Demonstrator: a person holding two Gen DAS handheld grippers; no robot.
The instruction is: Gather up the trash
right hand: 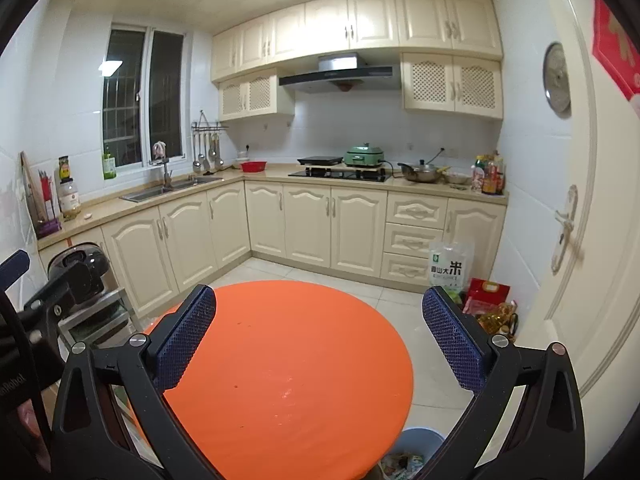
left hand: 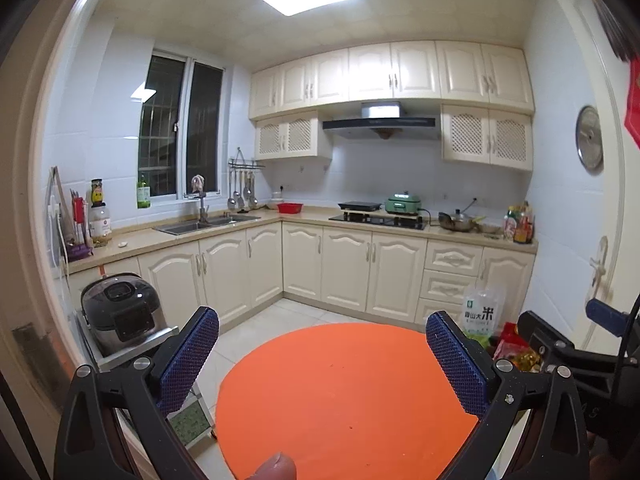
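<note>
Table (right hand: 288,360): smooth, matt orange top. Gripper pads (left hand: 188,360): blue, rough knurled texture, on matt black plastic arms. Cabinets (right hand: 308,224), centre: cream, satin-gloss panels. Sink (left hand: 208,224), left: brushed metal. Wall tiles (left hand: 100,120), upper left: glossy white.

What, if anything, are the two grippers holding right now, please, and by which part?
Nothing is held: the left gripper and the right gripper are both open and empty above the round orange table.

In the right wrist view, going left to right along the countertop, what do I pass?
Jar → sink → red basin → black cooktop → green electric pot → steel wok → cluster of bottles.
</note>
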